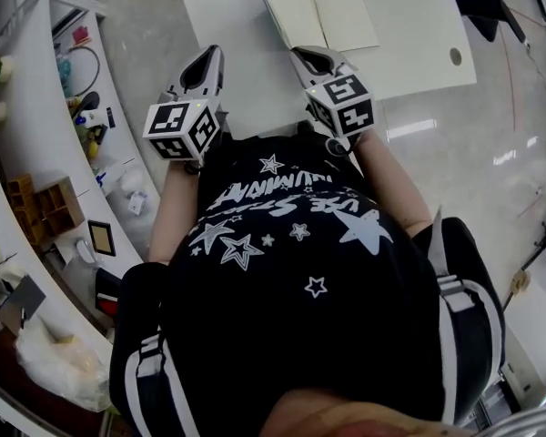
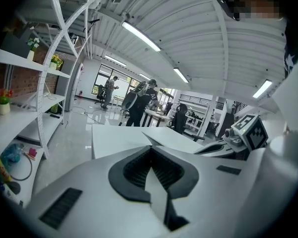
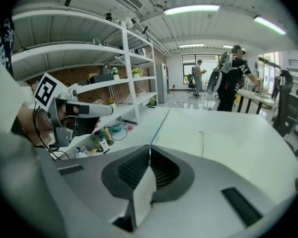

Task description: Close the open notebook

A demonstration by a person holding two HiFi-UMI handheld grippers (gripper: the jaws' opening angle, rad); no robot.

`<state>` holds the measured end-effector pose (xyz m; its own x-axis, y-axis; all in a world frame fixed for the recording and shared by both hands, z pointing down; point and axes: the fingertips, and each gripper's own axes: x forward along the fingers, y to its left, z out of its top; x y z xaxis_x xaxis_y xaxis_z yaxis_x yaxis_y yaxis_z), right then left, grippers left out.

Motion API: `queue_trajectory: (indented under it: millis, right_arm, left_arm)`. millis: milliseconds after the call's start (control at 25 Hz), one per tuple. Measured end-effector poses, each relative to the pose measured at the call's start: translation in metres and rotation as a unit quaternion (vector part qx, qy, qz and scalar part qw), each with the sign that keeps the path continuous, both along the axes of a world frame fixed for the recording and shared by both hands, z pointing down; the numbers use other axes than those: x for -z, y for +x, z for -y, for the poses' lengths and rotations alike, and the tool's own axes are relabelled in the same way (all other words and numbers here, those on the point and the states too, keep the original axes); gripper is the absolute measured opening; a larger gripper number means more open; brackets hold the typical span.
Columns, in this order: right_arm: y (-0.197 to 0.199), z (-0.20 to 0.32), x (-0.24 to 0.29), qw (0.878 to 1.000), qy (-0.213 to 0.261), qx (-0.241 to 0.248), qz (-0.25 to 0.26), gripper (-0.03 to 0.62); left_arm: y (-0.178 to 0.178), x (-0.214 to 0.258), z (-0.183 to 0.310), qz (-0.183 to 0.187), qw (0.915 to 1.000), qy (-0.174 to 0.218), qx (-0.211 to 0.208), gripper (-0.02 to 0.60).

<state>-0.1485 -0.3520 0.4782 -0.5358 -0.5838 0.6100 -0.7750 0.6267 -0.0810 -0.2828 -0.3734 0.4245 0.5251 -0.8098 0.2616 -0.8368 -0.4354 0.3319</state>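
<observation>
The open notebook (image 1: pixel 318 11) lies flat on the white table (image 1: pixel 226 25), cream pages up, just beyond both grippers. My left gripper (image 1: pixel 208 56) hovers at the table's near edge, left of the notebook, jaws shut with nothing between them (image 2: pixel 150 148). My right gripper (image 1: pixel 308 55) hangs near the notebook's front edge, its jaws likewise shut and empty (image 3: pixel 150 148). In the right gripper view the notebook (image 3: pixel 238 148) shows as a pale sheet on the table ahead and to the right. Neither gripper touches it.
A white shelf unit (image 1: pixel 36 153) with small clutter runs along the left. The table has a round cable hole (image 1: pixel 455 56) near its right edge. Several people (image 3: pixel 228 83) stand at far desks. Glossy floor surrounds the table.
</observation>
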Motion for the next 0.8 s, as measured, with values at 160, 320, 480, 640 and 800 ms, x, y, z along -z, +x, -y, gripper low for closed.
queue_trajectory:
  millis: [160, 320, 480, 640, 800]
  right_arm:
    - [0.033, 0.005, 0.022, 0.999, 0.025, -0.011, 0.023, 0.018]
    - [0.072, 0.015, 0.036, 0.998, 0.044, -0.029, 0.039, 0.018]
    - [0.121, 0.027, 0.038, 0.995, 0.063, -0.056, 0.048, 0.018]
    - [0.175, 0.044, 0.015, 0.993, 0.060, -0.086, 0.052, 0.018]
    - [0.220, 0.057, -0.028, 0.991, 0.009, -0.123, 0.060, 0.017]
  left_arm:
    - [0.030, 0.004, -0.005, 0.005, 1.0000, 0.004, -0.004, 0.011]
    - [0.056, 0.009, -0.010, 0.010, 0.9999, 0.008, 0.002, 0.011]
    - [0.078, 0.012, -0.016, 0.016, 0.9997, 0.009, 0.014, 0.011]
    - [0.099, 0.012, -0.025, 0.023, 0.9993, 0.010, 0.030, 0.011]
    - [0.116, 0.006, -0.036, 0.028, 0.9983, 0.001, 0.050, 0.011]
